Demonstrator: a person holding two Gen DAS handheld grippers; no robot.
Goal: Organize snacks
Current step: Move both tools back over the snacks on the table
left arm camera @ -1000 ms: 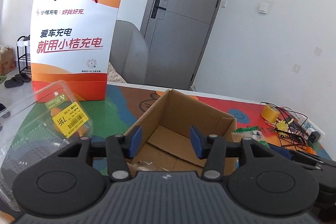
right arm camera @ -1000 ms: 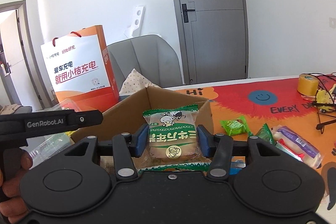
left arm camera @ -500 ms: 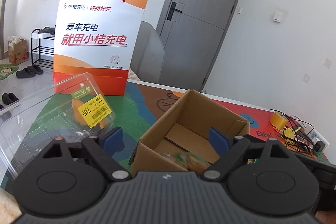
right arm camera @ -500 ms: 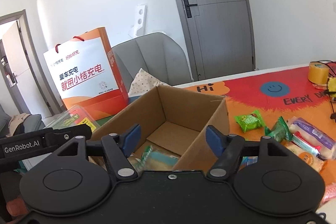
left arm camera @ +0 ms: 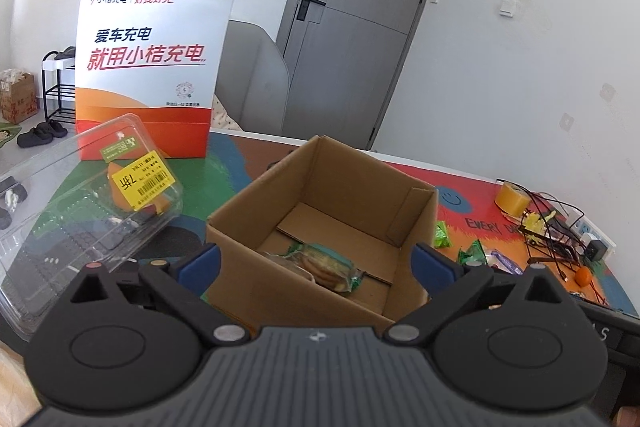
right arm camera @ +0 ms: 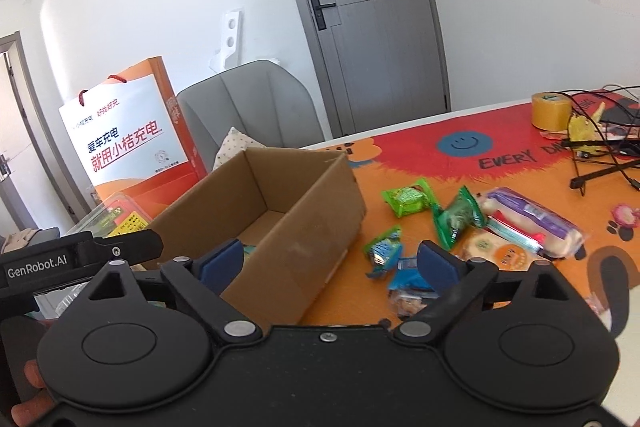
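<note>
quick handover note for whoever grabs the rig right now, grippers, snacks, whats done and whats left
Left gripper: jaws just opened wide, nothing held.
Right gripper: jaws just opened wide, empty.
Cardboard box: open on the table mat, one green-wrapped cake lying inside.
Left to do: loose snack packets on the mat, right of the box, not yet boxed.

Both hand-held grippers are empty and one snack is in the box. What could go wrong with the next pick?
1. The loose snack packets lie touching and overlapping, so the right hand-held gripper may pinch two at once.
2. The cardboard box sits close beside them; a sideways reach might nudge it.
3. The cables trail nearby and could snag.
</note>
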